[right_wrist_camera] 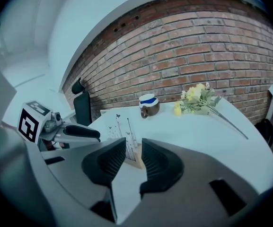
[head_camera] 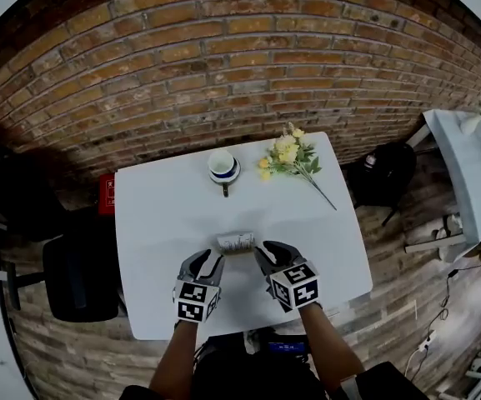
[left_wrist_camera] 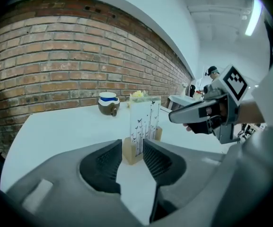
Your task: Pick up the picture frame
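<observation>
Currently: approach stage; the grippers are at the frame but nothing is gripped or lifted.
Picture frame (head_camera: 237,242): upright on the white tabletop (head_camera: 157,223), toward its near edge, directly between the two grippers; its wooden base (left_wrist_camera: 132,152) sits flat on the surface.
Left gripper (left_wrist_camera: 132,148): at the frame's left end; its fingers (left_wrist_camera: 103,164) stand moderately apart, the end of the frame shows in the gap just past the tips, and the pads do not appear to press on it.
Right gripper (right_wrist_camera: 134,148): at the frame's right end; its fingers (right_wrist_camera: 157,162) are likewise apart, with the frame's corner in the gap and no visible squeeze.
Done so far: both grippers are lowered to the frame and lined up on opposite ends.
Remaining, as judged: slide each pair of fingers over the frame's ends, close on them, then raise the frame clear of the tabletop.
Other items: cup (head_camera: 222,165) and flowers (head_camera: 288,152) lie at the far side, well apart from the frame and clear of the approach.
</observation>
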`<state>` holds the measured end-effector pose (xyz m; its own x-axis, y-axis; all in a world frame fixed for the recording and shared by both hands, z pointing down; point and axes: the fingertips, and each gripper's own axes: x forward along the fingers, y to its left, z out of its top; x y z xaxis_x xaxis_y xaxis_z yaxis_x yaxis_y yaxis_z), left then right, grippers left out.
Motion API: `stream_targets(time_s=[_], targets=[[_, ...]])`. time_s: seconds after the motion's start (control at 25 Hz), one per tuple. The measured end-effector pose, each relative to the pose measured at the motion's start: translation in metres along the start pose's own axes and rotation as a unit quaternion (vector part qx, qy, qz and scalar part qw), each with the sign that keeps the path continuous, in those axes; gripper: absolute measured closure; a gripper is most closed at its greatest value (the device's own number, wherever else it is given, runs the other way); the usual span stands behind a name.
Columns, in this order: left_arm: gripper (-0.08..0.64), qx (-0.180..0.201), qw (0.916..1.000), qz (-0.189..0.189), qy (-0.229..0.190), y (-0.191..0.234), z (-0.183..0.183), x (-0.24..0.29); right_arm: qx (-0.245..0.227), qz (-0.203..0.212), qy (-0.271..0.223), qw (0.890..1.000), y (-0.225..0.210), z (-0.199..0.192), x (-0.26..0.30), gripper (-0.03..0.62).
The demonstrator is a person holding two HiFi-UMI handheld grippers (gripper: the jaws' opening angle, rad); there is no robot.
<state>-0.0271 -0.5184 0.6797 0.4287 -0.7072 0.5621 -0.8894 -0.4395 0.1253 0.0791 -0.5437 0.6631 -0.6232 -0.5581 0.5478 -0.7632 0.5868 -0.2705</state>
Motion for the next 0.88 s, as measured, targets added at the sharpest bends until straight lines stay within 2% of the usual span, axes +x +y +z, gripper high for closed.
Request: stream_targets(time_s=[0.16,0.32,0.48,0.88], targets=[[0.414,0.012,0.9996,-0.017,0.019,0.003,-0.009,0.023,-0.007,0.0,0.018,1.0,-0.004,-0.008,0.022,0.448],[0.408,0.016,0.999,-0.025,0.032,0.005,-0.013,0.038,-0.024,0.003,0.037,0.999,-0.002,-0.015,0.037,0.439],[0.408,0.022,0.9982,-0.035,0.043,0.005,-0.016,0.049,-0.049,0.005,0.058,0.997,-0.001,-0.023,0.049,0.439],[0.41,0.023,0.9983,-0.027,0.046,0.005,-0.021,0.051,-0.052,-0.019,0.068,0.996,-0.007,-0.038,0.056,0.46]])
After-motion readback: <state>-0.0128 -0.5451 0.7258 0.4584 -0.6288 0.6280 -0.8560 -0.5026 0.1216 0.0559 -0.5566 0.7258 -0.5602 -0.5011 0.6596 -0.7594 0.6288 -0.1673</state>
